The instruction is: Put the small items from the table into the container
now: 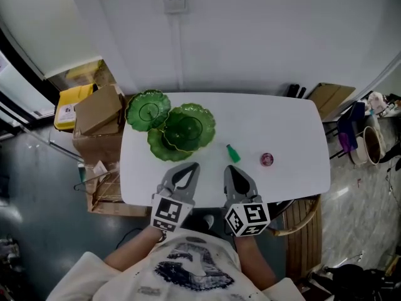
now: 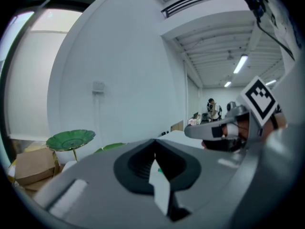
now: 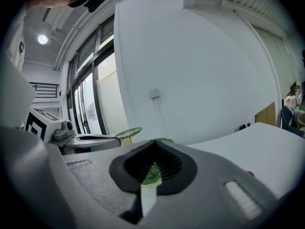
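Progress nil: green cone [image 1: 232, 153] and pink ball [image 1: 267, 159] on table [image 1: 285, 121], right of dish [image 1: 205, 121]. Left gripper [image 1: 186, 168], right gripper [image 1: 237, 171] clenched, empty, near edge.

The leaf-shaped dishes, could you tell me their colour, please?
The dishes are green, clearest in the head view.

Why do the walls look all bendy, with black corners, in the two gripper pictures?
Left gripper view: the wide-angle lens curves the wall, blacks out the corners, and the left gripper up close looks soft. Right gripper view: same curving and dark rim; a ceiling lamp makes a bright spot. Head view: straighter, the white table evenly lit.
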Action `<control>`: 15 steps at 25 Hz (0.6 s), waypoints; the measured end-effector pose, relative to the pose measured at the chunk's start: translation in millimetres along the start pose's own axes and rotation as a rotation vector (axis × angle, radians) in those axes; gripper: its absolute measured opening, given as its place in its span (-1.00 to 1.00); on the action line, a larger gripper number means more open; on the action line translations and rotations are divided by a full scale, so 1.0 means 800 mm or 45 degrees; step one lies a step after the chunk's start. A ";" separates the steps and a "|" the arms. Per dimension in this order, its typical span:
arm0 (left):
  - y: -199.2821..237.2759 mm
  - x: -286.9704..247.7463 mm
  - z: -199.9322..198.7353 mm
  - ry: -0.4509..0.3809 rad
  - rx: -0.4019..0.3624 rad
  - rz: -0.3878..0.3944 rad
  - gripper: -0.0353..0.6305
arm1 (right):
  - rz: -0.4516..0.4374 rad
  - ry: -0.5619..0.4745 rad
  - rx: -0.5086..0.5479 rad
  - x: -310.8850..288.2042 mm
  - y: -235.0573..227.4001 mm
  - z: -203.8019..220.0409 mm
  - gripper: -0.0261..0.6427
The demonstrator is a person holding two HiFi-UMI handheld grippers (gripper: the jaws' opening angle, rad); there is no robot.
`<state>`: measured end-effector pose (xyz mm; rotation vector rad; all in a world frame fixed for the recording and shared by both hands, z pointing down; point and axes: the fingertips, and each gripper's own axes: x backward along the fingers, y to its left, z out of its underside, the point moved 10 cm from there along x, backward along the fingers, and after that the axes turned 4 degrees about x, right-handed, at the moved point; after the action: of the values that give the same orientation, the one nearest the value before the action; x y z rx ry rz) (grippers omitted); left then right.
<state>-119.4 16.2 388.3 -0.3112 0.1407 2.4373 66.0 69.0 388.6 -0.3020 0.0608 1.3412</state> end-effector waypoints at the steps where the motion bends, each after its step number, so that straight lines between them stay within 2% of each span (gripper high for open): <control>1: 0.006 -0.002 -0.001 -0.004 -0.002 0.008 -0.92 | 0.004 -0.001 0.003 -0.006 0.003 -0.002 -0.93; 8: 0.039 -0.017 -0.002 -0.008 -0.020 0.068 -0.92 | 0.050 -0.010 0.009 -0.033 0.017 -0.004 -0.93; 15: 0.030 -0.045 -0.011 -0.003 -0.024 0.096 -0.92 | 0.067 0.003 0.009 -0.035 -0.008 -0.008 -0.93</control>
<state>-105.5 -25.9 389.6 -0.3170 0.1311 2.5145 66.6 39.2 389.7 -0.2976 0.0760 1.3926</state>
